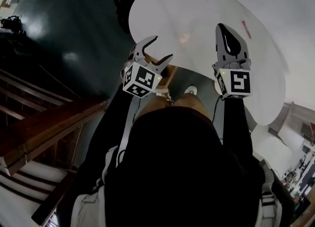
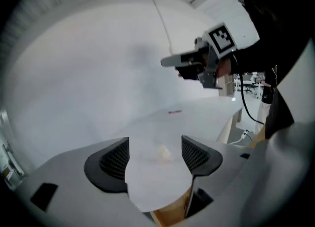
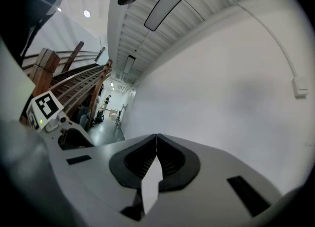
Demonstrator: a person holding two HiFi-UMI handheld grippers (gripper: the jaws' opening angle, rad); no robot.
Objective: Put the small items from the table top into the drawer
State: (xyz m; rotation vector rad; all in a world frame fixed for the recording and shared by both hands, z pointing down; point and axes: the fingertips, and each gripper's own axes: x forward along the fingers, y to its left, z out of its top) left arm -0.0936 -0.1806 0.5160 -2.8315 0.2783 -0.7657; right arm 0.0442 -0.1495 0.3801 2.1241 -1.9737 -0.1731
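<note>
Left tongs (image 2: 155, 154) (spread wide) hover over white table (image 2: 202, 115); right tongs (image 3: 156, 140) closed.

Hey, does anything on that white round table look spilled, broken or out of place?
Nothing stands out: on the white round table I see only a thin red item and a small pale lump, lying well apart, nothing spilled.

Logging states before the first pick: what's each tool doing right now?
Left tool: open, holding nothing.
Right tool: closed, holding nothing.
</note>
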